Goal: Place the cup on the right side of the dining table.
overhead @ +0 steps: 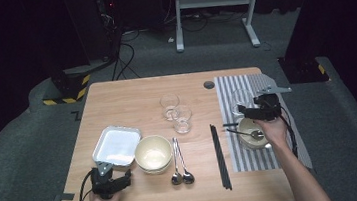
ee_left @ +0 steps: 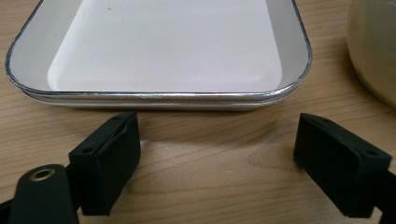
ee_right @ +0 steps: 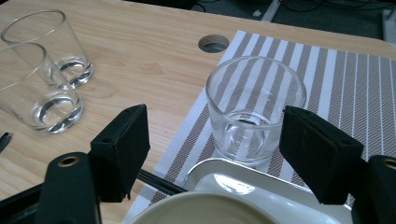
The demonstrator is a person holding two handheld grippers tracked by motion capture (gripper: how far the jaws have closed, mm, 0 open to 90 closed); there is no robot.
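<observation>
Right gripper point(ee_right: 215, 154) is released, jaws spread wide with nothing clamped; I see it hovering over the striped mat point(ee_right: 345, 79) on the bench point(overhead: 130, 93), just short of the glass point(ee_right: 254, 109). That glass stands upright on the mat, mouth up, its long axis vertical, just beyond a white tray point(ee_right: 280, 186) holding a bowl point(ee_right: 205, 210). My left gripper point(ee_left: 217, 158) is also released, resting before a second white tray point(ee_left: 163, 95) near the bench's front left.
</observation>
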